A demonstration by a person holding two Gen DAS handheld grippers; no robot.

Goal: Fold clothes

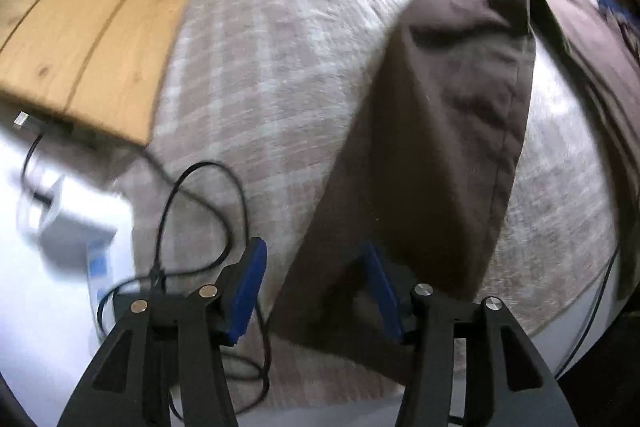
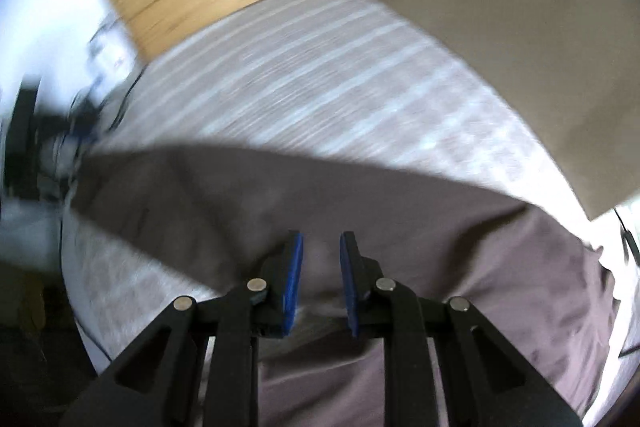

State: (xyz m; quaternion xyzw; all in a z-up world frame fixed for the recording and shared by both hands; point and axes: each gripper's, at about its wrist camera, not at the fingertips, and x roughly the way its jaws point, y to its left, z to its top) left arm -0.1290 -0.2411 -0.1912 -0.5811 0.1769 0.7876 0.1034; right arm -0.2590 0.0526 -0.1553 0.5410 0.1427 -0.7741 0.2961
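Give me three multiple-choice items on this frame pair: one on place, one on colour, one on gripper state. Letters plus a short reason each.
1. Where does the brown garment lie?
A. On the plaid cloth
B. On the wooden panel
C. Inside the cardboard box

2. What colour are the pads on the left gripper?
A. Red
B. Blue
C. White

3. How do the jaws of the right gripper stand?
A. Clamped on a cable
B. Pressed on a fold of the garment
C. Apart, with nothing between the pads

Answers:
1 A: the left wrist view shows the garment spread over the plaid cloth, clear of the wooden panel.
2 B: both pads are blue.
3 C: a gap shows between the pads, with the garment lying below them.
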